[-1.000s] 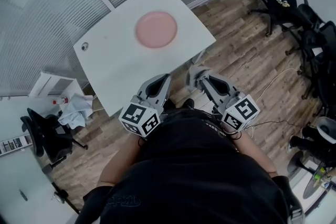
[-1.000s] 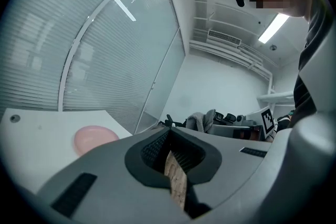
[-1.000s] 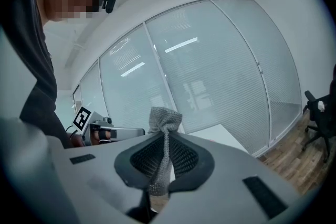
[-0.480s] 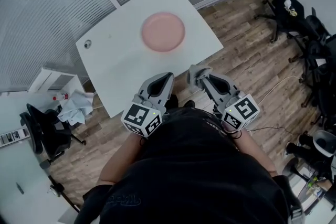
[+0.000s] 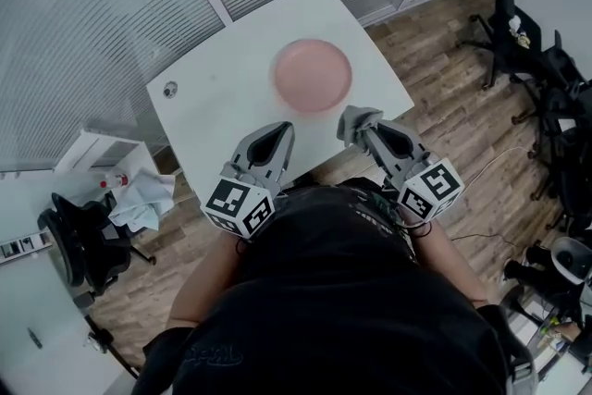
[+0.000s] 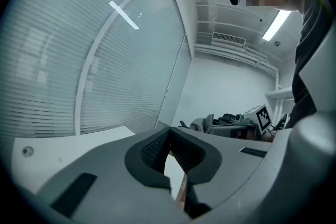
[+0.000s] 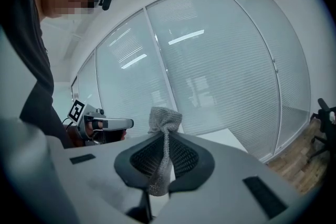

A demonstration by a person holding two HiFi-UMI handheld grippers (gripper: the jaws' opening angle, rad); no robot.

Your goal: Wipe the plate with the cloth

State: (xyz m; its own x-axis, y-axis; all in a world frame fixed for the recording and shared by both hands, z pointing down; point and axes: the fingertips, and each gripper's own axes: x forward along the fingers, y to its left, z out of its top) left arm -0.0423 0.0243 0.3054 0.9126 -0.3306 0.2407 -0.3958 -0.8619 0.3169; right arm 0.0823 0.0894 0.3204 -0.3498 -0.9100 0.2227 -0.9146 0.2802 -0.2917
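While the left gripper is kept shut and empty by the near edge of the smooth white table, the round pink plate is seen just ahead of both grippers. A grey woven-mesh cloth is pinched, bunched, in the right gripper.

1. No word, number or brand name is readable in any view.
2. The cube on the left gripper carries black-and-white square markers: patterns, not letters.
3. The cube on the right gripper carries the same kind.
4. The person's black shirt has a faint print, too dim to read.
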